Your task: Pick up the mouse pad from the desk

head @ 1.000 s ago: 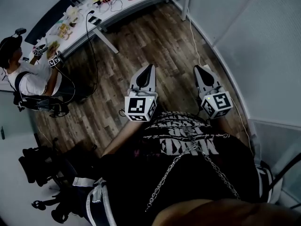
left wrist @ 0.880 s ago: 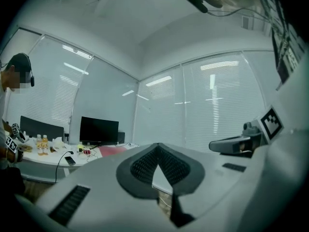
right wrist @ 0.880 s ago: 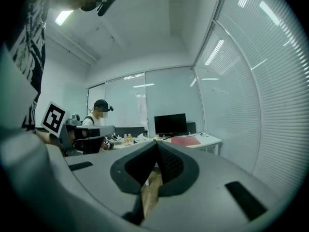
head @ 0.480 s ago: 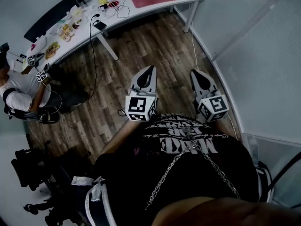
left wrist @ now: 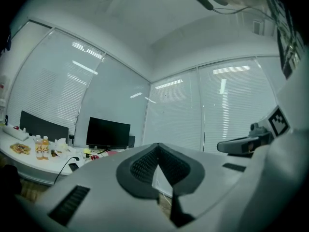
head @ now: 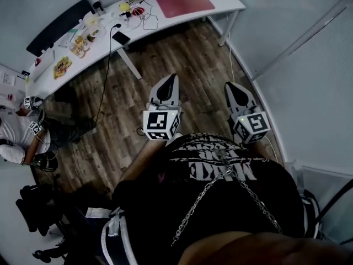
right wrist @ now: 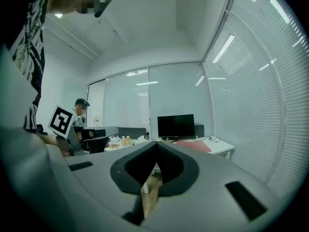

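Left gripper (head: 170, 78): jaws together, nothing in them.
Right gripper (head: 230, 86): jaws together too, empty.
Mouse pad (head: 183, 3): flat on the desk (head: 229, 1), well apart from you.
Risk: with closed jaws you'll only shove the flat pad, so spread them first. The cables (head: 144, 16) just beside it could snag.

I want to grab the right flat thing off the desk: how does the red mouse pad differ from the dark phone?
The mouse pad is red and much the larger of the two; the phone is dark and small. In the head view, the mouse pad lies near the right end of the desk, while the phone lies further left, by the front edge. Both lie flat on the white desk.
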`<move>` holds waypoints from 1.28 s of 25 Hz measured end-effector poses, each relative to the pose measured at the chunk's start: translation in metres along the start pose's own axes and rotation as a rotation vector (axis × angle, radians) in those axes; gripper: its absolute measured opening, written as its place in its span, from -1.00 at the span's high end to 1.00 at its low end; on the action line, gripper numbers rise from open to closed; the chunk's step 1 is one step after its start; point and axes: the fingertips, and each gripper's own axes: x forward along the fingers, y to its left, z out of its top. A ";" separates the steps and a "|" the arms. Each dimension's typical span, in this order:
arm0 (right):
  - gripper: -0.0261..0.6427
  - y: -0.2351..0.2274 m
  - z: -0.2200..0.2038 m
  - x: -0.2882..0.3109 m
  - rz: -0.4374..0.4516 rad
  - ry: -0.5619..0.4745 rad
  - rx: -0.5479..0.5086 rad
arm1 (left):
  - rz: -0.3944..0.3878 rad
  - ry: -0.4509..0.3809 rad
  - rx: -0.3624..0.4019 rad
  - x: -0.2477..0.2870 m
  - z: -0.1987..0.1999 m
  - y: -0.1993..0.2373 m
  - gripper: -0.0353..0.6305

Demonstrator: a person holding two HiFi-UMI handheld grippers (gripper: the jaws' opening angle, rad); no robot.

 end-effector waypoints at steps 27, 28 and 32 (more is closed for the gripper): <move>0.93 -0.079 0.006 0.157 0.045 0.045 0.055 | 0.022 0.082 -0.036 0.137 -0.023 0.081 0.87; 0.93 -0.086 0.006 0.164 0.048 0.048 0.060 | 0.024 0.089 -0.039 0.145 -0.026 0.083 0.87; 0.93 -0.116 0.007 0.187 0.051 0.064 0.060 | 0.032 0.125 -0.063 0.180 -0.038 0.085 0.87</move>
